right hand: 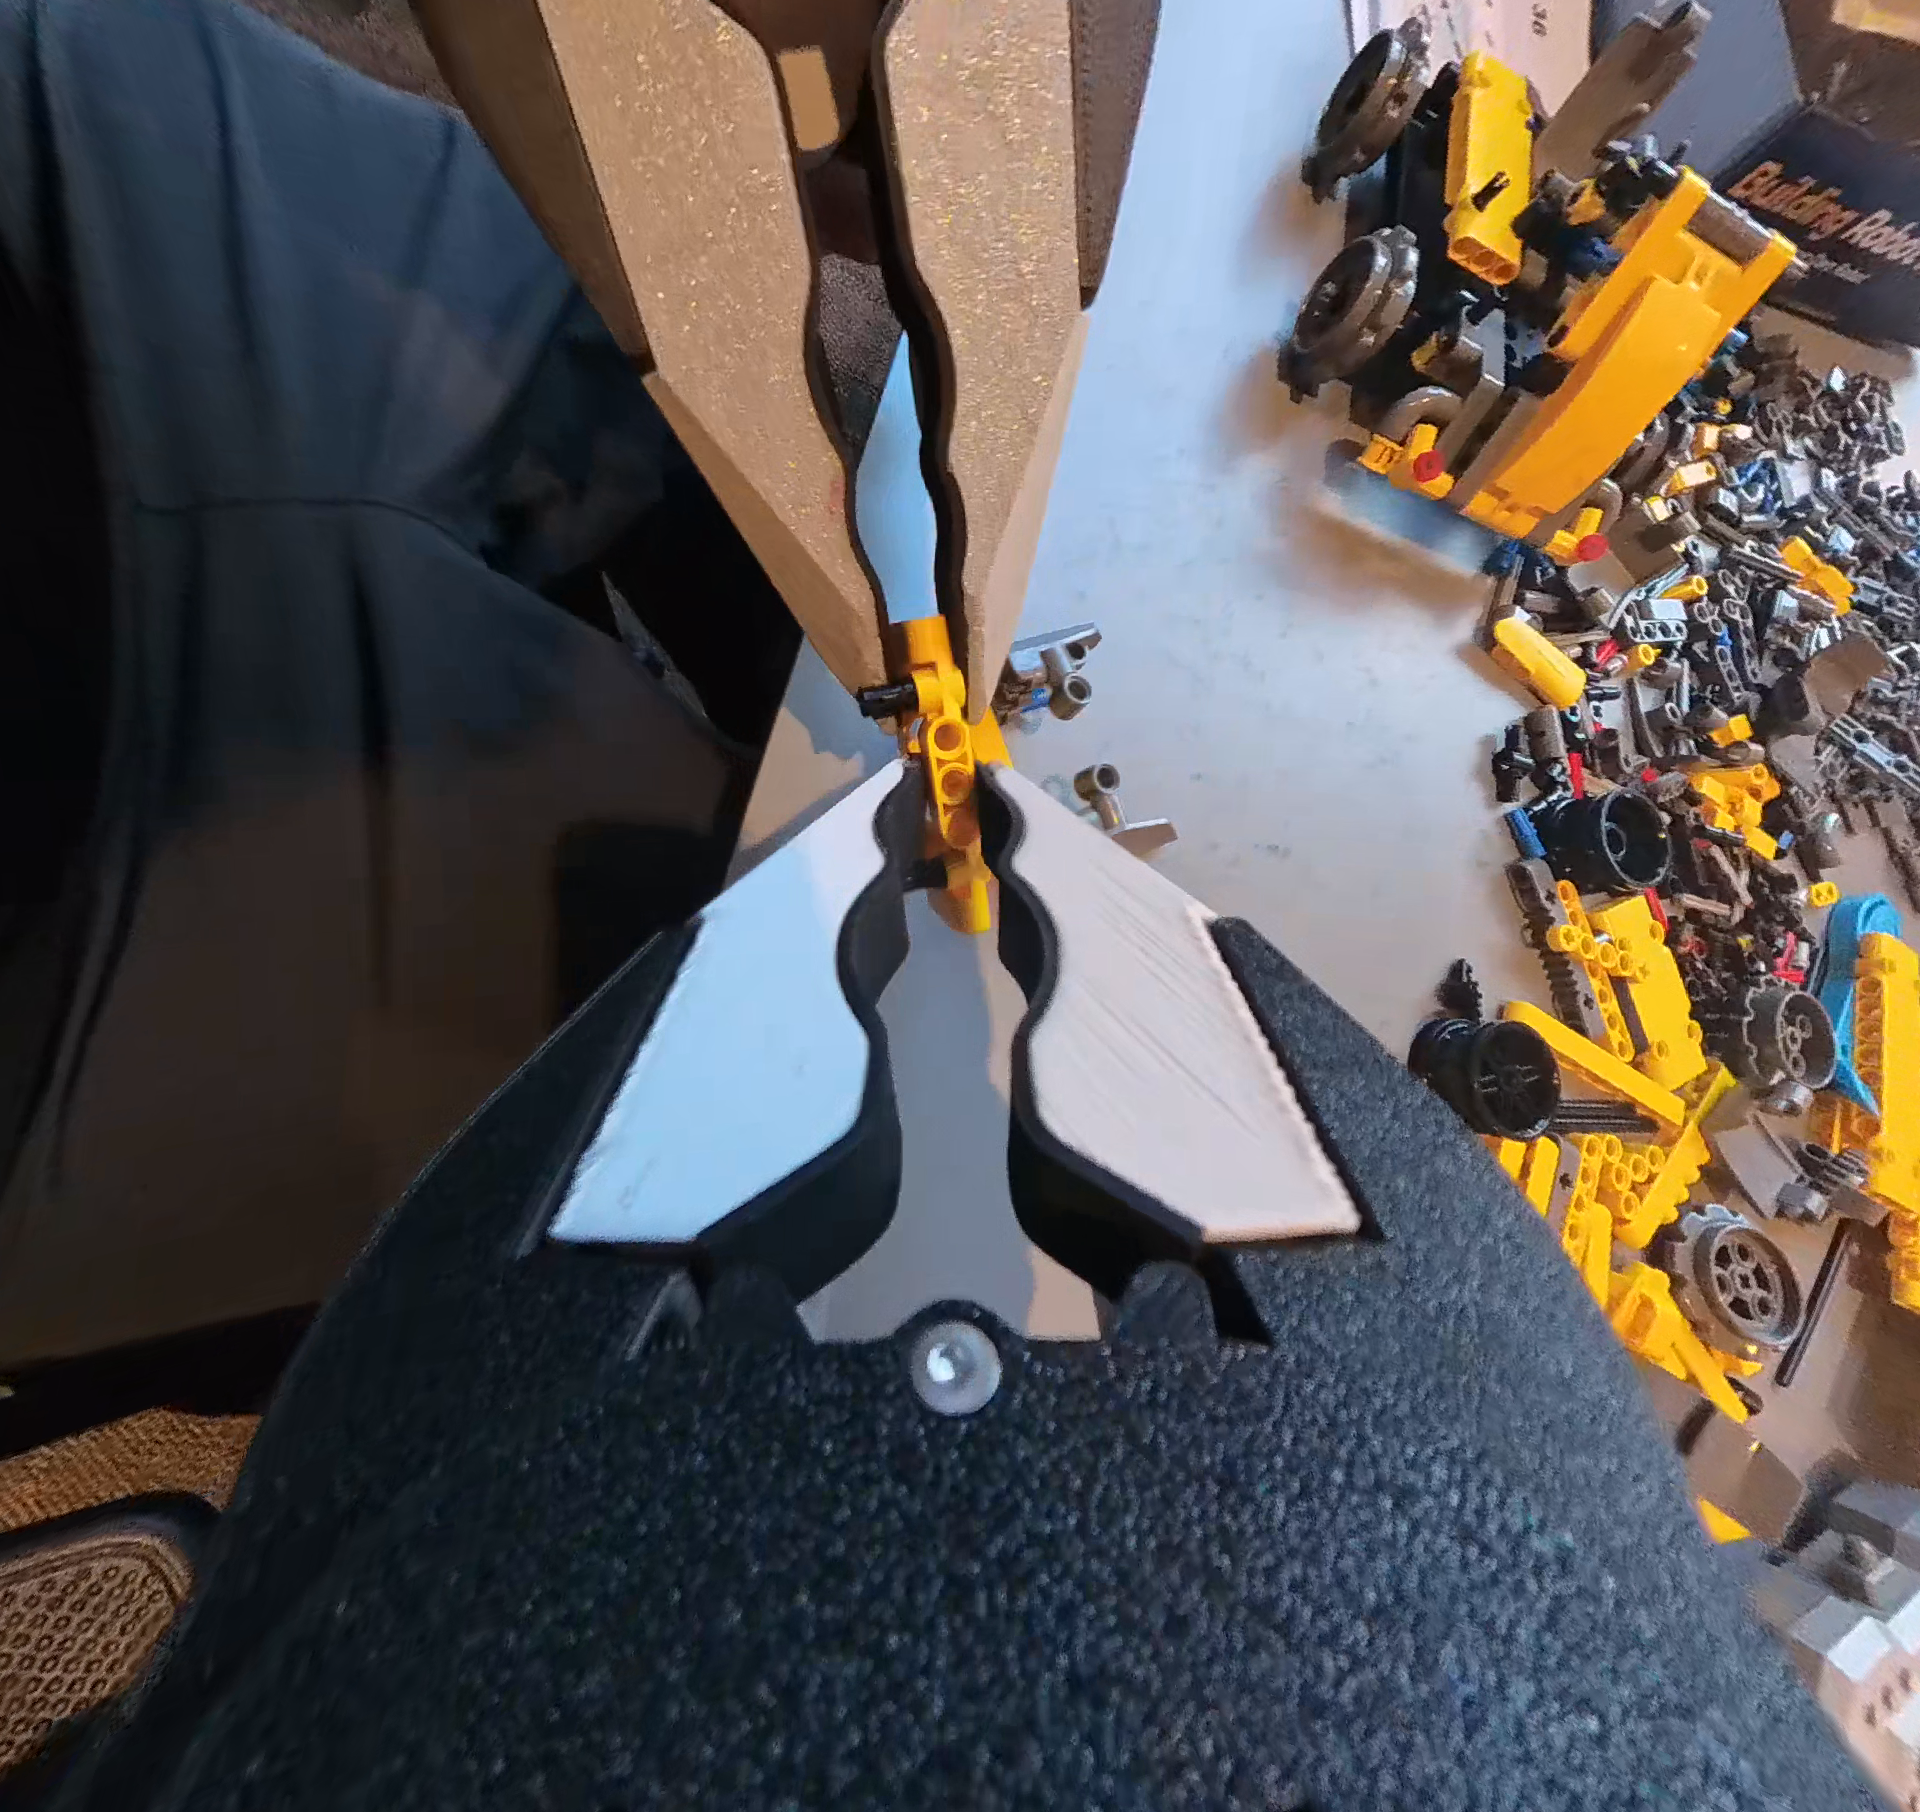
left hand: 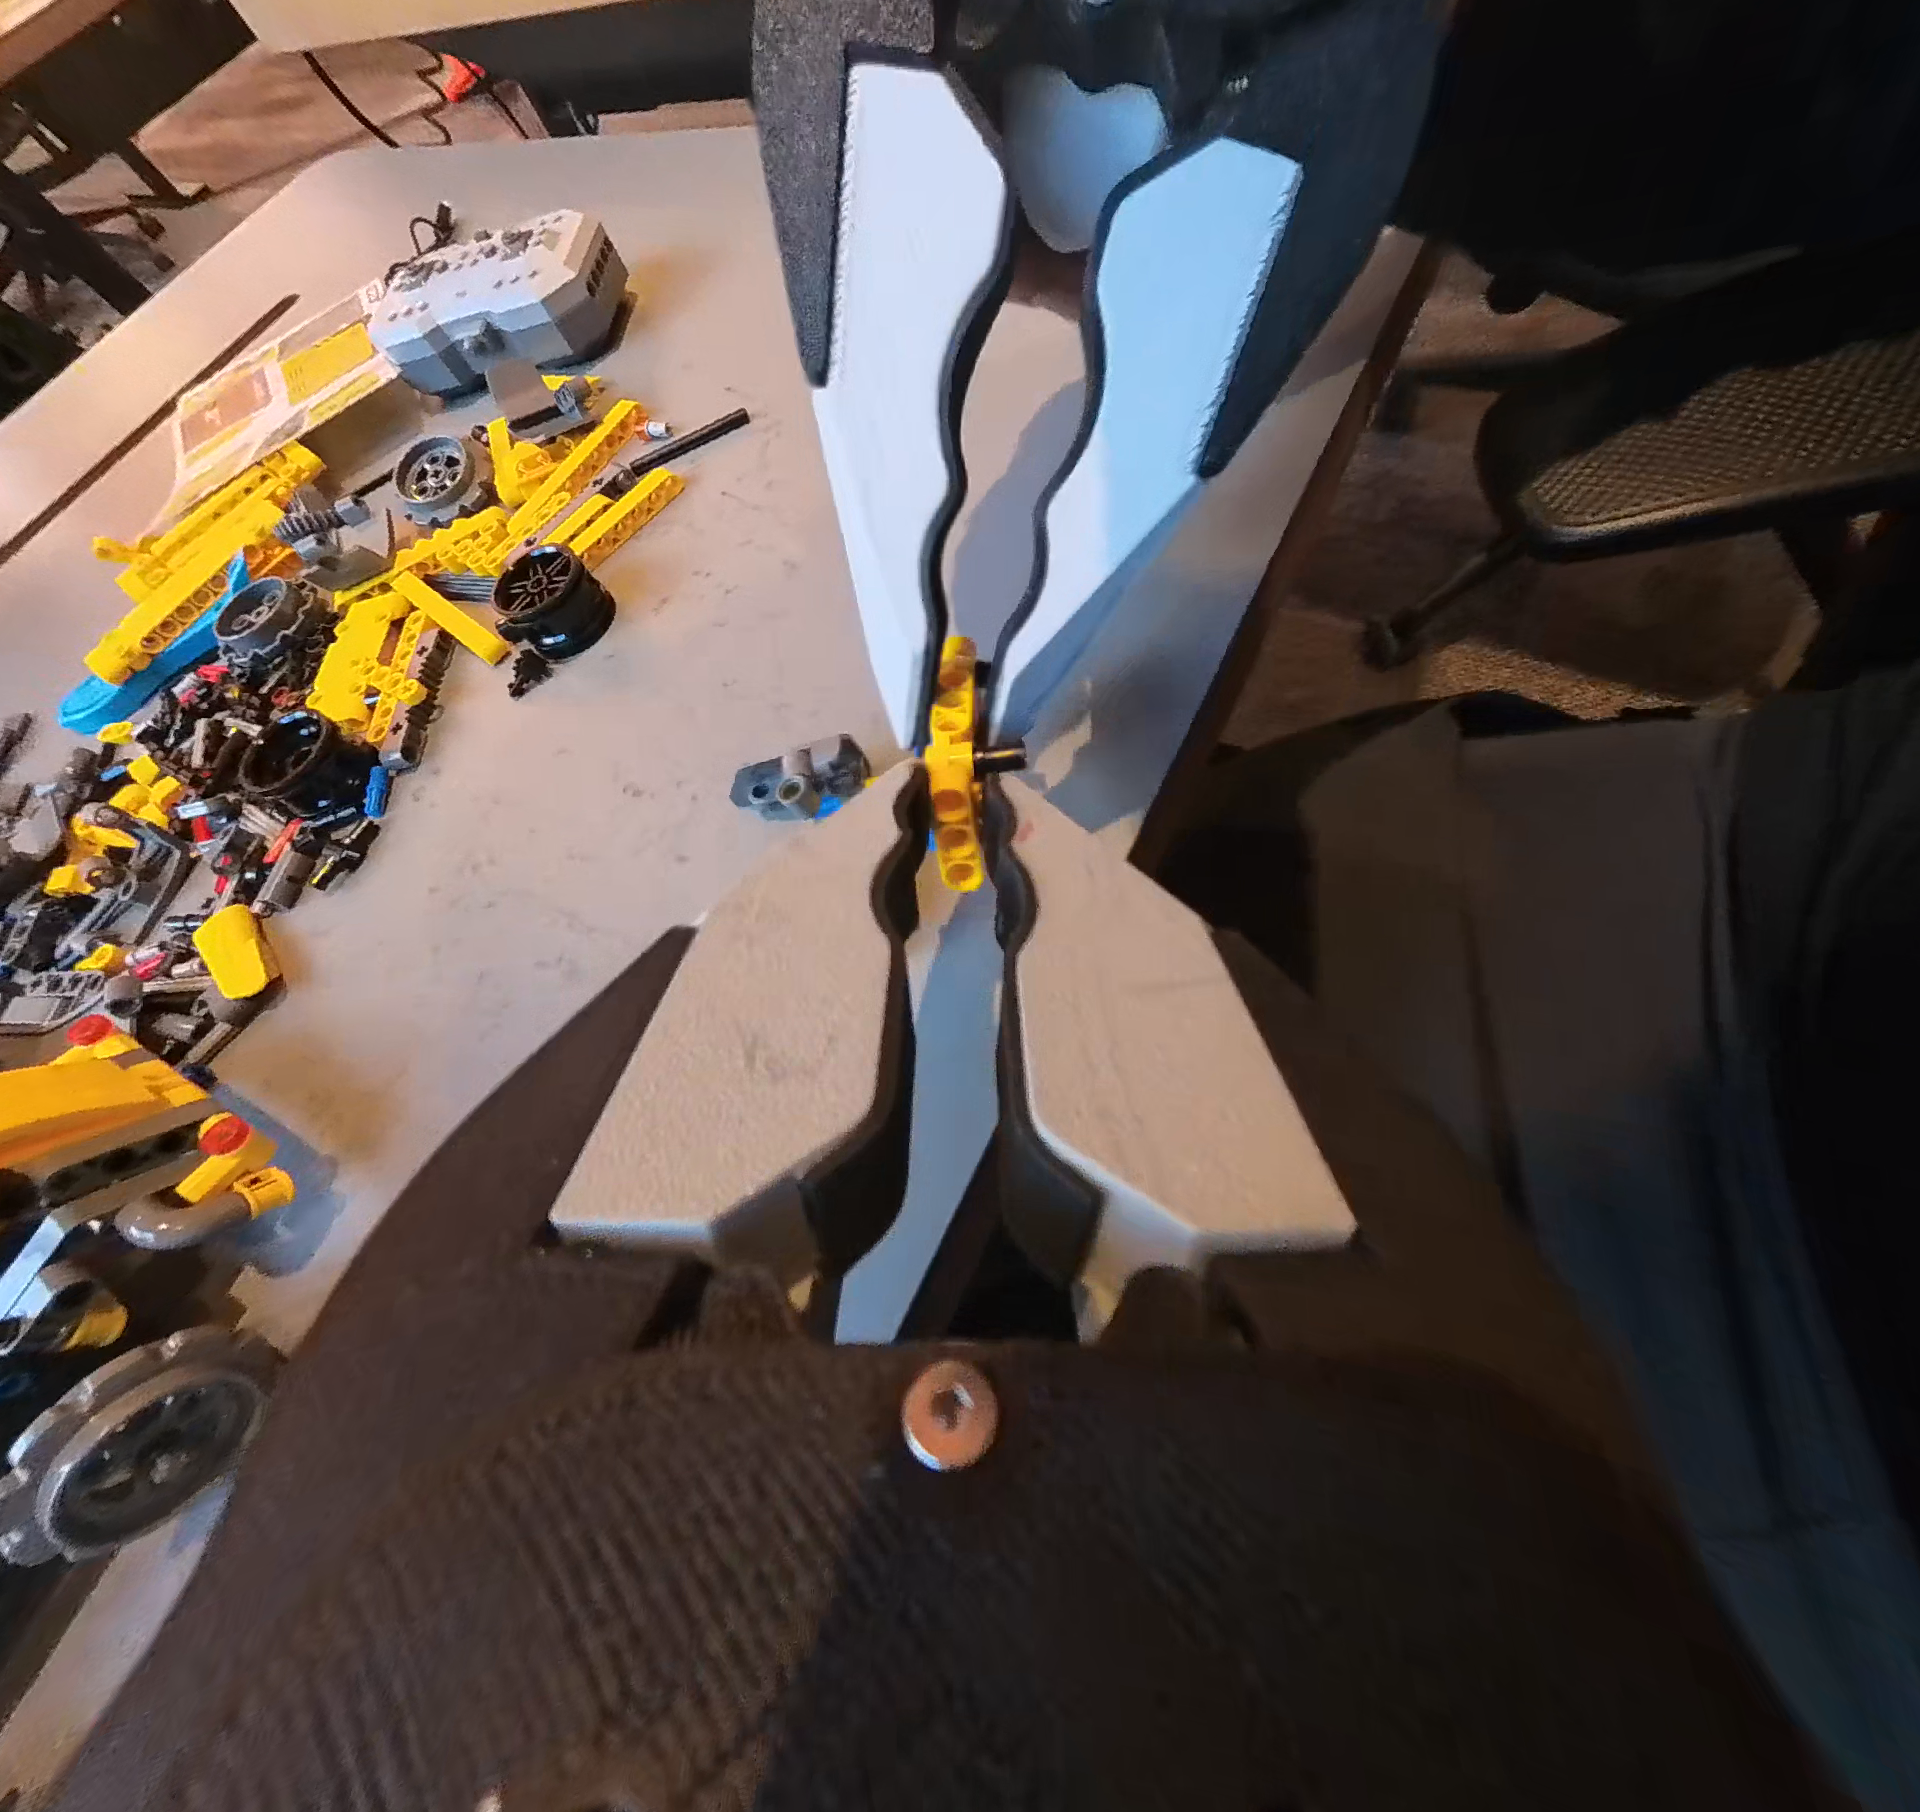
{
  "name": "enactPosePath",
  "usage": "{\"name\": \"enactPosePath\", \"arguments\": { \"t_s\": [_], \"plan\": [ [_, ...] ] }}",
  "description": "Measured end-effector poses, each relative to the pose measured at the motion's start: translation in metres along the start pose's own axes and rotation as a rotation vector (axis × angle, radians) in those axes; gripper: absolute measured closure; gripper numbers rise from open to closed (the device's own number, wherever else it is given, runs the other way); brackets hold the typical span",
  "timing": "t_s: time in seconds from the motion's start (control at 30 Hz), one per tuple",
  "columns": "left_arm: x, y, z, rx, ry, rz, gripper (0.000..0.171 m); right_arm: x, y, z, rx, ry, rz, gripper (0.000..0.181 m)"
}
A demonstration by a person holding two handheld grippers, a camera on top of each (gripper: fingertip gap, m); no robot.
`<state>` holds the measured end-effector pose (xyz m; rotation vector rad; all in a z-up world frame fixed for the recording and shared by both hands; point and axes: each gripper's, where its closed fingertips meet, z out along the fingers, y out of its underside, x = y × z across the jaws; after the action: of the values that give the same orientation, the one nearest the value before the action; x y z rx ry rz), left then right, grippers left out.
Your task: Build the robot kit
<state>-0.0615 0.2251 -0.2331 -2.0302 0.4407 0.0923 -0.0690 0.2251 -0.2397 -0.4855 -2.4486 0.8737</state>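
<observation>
A short yellow holed beam (left hand: 954, 775) with a black pin (left hand: 1004, 756) sticking out of its side is held above the near edge of the grey table (left hand: 623, 879). My left gripper (left hand: 956, 812) is shut on its lower end. My right gripper (left hand: 961, 702) reaches in from the opposite side and is shut on its upper end, tip to tip with the left. In the right wrist view the right gripper (right hand: 943, 777) clamps the beam (right hand: 954, 817), the tan-lit left gripper (right hand: 928, 666) clamps the far end, and the pin (right hand: 883, 694) points left.
A small grey connector (left hand: 800, 775) lies on the table just behind the beam. A pile of yellow, black and grey parts (left hand: 312, 671) and a grey battery box (left hand: 509, 297) lie to the left. A part-built yellow vehicle (right hand: 1538, 308) stands nearby. A mesh chair (left hand: 1662, 463) stands beyond the table edge. Less than 4 cm separates the two grippers' tips.
</observation>
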Motion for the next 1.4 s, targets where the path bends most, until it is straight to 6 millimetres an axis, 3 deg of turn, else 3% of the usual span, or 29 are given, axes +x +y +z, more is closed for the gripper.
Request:
{"name": "enactPosePath", "arguments": {
  "t_s": [0.03,0.13,0.27,0.4,0.5,0.63,0.77,0.9,1.0,1.17,1.27,1.4],
  "plan": [
    [0.000,0.001,-0.001,-0.002,0.005,-0.014,0.164,0.000,0.001,-0.001,-0.010,0.006,-0.014,0.172],
    [-0.013,0.008,-0.008,-0.029,-0.030,-0.064,0.138,0.003,0.007,-0.002,-0.052,0.034,-0.041,0.173],
    [-0.027,0.031,-0.004,-0.103,0.005,-0.080,0.129,0.004,0.012,0.001,-0.074,-0.020,-0.042,0.173],
    [-0.030,0.035,0.001,-0.102,0.135,-0.052,0.136,0.002,0.009,0.005,-0.077,-0.092,-0.088,0.173],
    [-0.021,0.035,0.001,-0.129,0.292,-0.076,0.140,0.004,0.011,0.010,-0.101,-0.137,-0.088,0.173],
    [-0.024,0.040,0.005,-0.160,0.323,0.013,0.146,0.002,0.013,0.012,-0.133,-0.201,-0.083,0.174],
    [-0.021,0.041,0.007,-0.181,0.396,0.083,0.137,0.003,0.017,0.010,-0.163,-0.206,-0.110,0.174],
    [-0.021,0.034,0.007,-0.180,0.426,0.063,0.142,0.001,0.016,0.004,-0.145,-0.195,-0.116,0.174],
    [-0.024,0.034,0.009,-0.189,0.364,0.020,0.145,-0.001,0.018,0.001,-0.145,-0.172,-0.132,0.174],
    [-0.046,0.026,0.002,-0.144,0.016,-0.133,0.136,-0.005,0.029,-0.004,-0.164,-0.132,-0.108,0.174],
    [-0.041,0.018,-0.001,-0.091,-0.031,-0.271,0.134,-0.007,0.030,-0.006,-0.154,-0.130,-0.090,0.174],
    [-0.041,0.029,0.005,-0.150,-0.090,-0.238,0.131,-0.010,0.026,-0.006,-0.142,-0.128,-0.090,0.174]
  ]
}}
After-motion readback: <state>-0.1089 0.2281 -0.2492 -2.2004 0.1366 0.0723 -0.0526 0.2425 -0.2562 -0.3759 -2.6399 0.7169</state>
